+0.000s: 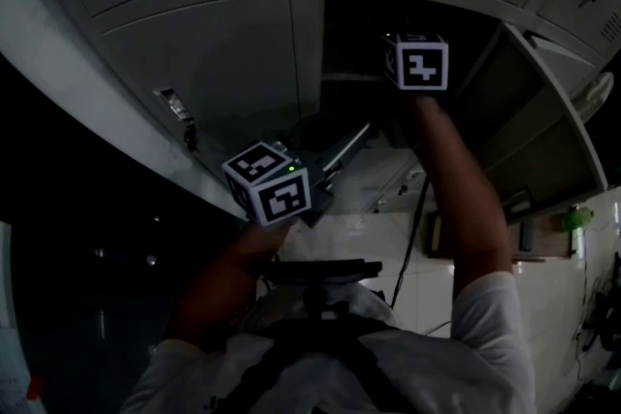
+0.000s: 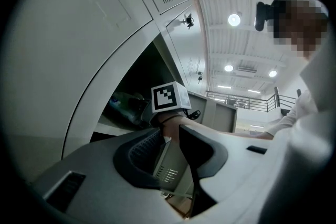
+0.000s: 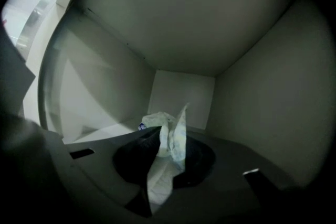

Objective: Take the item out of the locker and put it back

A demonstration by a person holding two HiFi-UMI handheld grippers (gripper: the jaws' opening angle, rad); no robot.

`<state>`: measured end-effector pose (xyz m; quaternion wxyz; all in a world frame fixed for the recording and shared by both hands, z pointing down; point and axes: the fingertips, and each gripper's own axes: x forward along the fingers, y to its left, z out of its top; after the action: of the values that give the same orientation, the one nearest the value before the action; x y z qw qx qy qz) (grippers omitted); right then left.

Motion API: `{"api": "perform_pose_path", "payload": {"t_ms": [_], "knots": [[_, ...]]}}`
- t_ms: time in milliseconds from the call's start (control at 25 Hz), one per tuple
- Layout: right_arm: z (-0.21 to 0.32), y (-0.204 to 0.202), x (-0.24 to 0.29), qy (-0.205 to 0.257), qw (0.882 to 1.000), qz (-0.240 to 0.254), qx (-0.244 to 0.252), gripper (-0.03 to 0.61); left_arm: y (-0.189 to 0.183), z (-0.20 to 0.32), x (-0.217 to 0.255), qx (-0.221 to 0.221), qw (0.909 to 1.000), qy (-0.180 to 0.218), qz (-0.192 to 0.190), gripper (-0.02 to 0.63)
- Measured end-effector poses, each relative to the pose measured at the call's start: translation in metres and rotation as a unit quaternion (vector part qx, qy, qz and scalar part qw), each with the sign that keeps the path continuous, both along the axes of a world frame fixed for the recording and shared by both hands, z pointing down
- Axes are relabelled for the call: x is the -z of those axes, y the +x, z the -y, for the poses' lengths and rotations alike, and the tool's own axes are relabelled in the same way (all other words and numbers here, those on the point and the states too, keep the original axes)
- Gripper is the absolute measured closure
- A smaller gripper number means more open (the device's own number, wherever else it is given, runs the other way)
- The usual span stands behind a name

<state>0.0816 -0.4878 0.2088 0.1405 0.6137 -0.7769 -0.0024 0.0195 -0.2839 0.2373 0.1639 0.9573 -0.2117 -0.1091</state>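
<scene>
While the right gripper (image 3: 169, 138) is inside the open locker (image 3: 184, 93), its jaws are all but shut on a crumpled white plastic packet (image 3: 159, 121), which rises between them just above the compartment's floor, with its loose end fanning up past the tips. We judge the step in hand to be drawing that packet out. The grip is on thin, crinkly film and not on a firm body, so we should keep the jaws pressed as they are. We should lift a little first, so that nothing drags on the shelf, then pull straight back along the line the gripper points. The path should stay midway between the side walls and below the ceiling of the compartment. A slow, steady pull suits it; a jerk could let the film slide through the pads. The left gripper (image 2: 170, 150) has the vented locker door (image 2: 169, 168) between its jaws and, as far as we can judge, is clamped on it. It should hold that door wide and steady, so the opening stays free for the right forearm to pass. Once the packet is clear of the frame, we can reverse the same path to set it back.
</scene>
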Motion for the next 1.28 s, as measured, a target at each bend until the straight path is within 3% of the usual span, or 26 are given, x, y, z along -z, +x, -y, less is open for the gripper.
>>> {"api": "perform_pose_path", "payload": {"t_ms": [400, 1280], "knots": [[-0.024, -0.001, 0.013, 0.022, 1.0, -0.001, 0.007, 0.565, -0.001, -0.009, 0.003, -0.011, 0.9998, 0.0, -0.015, 0.598], [-0.111, 0.006, 0.024, 0.068, 0.997, 0.024, 0.03, 0.572, -0.001, -0.044, 0.004, -0.047, 0.9986, -0.009, -0.021, 0.6]]}}
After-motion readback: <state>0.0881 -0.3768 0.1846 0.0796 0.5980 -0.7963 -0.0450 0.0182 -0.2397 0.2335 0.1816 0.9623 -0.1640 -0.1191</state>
